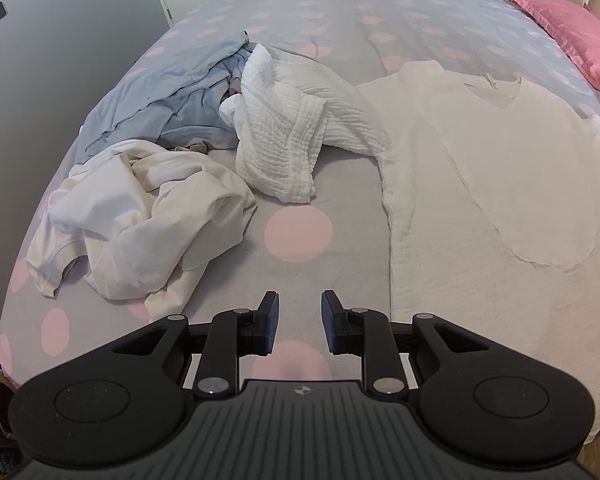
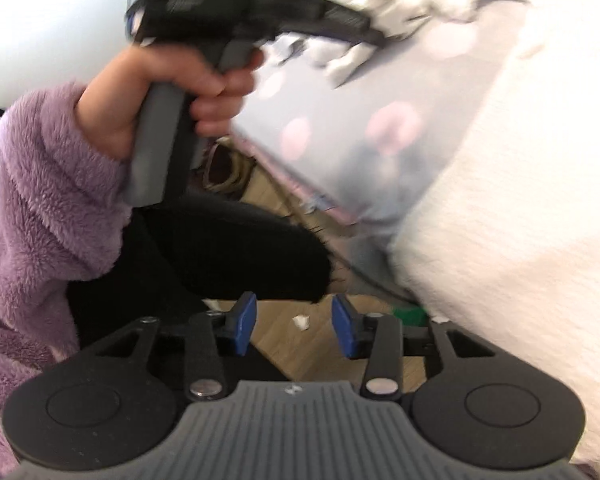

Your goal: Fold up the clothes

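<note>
A cream top (image 1: 492,168) lies spread flat on the right of the bed, and its lower edge (image 2: 512,208) hangs over the bed's side. My left gripper (image 1: 300,322) hovers open above the sheet just left of that top, nothing between its blue pads. My right gripper (image 2: 294,324) is open too, with only wooden floor showing between its pads; the cream top's hem is just to its right, apart from the pads. A hand in a purple fleece sleeve (image 2: 40,200) holds the left gripper's handle (image 2: 160,136).
Crumpled clothes lie on the spotted grey sheet (image 1: 300,232): a white shirt (image 1: 140,216), a white waffle cloth (image 1: 292,132) and a light blue garment (image 1: 168,92). A pink pillow (image 1: 572,36) sits at the far right. Scraps lie on the floor (image 2: 302,322) below the bed's edge.
</note>
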{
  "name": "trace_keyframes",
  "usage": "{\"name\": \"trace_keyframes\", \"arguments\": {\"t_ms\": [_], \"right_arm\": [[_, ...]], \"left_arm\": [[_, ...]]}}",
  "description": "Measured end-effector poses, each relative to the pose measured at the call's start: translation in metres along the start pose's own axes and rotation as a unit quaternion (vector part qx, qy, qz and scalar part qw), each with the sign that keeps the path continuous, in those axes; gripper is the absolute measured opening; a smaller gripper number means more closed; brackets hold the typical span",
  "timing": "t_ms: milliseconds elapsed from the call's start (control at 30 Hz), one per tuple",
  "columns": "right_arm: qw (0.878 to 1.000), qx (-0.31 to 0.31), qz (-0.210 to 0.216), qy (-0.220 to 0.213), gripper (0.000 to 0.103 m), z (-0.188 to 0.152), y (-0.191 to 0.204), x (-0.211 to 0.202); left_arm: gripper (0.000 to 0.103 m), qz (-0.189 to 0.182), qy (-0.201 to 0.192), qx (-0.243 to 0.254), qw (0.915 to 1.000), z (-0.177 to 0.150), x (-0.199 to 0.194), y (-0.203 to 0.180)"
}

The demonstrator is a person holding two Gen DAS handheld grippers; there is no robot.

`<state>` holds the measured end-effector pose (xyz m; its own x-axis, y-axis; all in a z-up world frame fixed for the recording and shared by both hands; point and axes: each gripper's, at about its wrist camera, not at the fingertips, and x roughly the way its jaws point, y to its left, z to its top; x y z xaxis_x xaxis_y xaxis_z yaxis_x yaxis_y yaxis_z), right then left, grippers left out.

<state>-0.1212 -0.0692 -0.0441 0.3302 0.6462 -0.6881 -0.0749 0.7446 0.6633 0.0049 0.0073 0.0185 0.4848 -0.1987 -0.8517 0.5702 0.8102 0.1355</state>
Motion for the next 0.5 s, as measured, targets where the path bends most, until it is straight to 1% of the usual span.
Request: {"name": "trace_keyframes", "arguments": {"t_ms": [67,167,267,433,500], "right_arm": [[1.0,0.005,-0.023,-0.011,0.045,0.0,-0.012,-0.013],[0.998,0.028,-0.054,-0.028,0.046,0.002,-0.031,-0.031],[0.994,0.051,-0.084,-0.042,0.055,0.003,-0.055,-0.053],[0.988,0.073,-0.126,-0.055,0.056,0.007,-0.092,-0.093],[0.985,0.087,-0.136,-0.065,0.056,0.011,-0.109,-0.106]], "left_arm": [[0.025,0.002,-0.001,0.0,1.0,0.004,0.005,0.0],[0.025,0.006,-0.001,-0.006,1.0,0.013,0.016,0.005],[0.025,0.008,0.004,-0.014,0.9999,0.026,0.03,0.01],[0.025,0.016,0.006,-0.022,0.9996,0.051,0.055,0.017],[0.025,0.012,0.005,-0.02,0.9997,0.061,0.066,0.017]]}}
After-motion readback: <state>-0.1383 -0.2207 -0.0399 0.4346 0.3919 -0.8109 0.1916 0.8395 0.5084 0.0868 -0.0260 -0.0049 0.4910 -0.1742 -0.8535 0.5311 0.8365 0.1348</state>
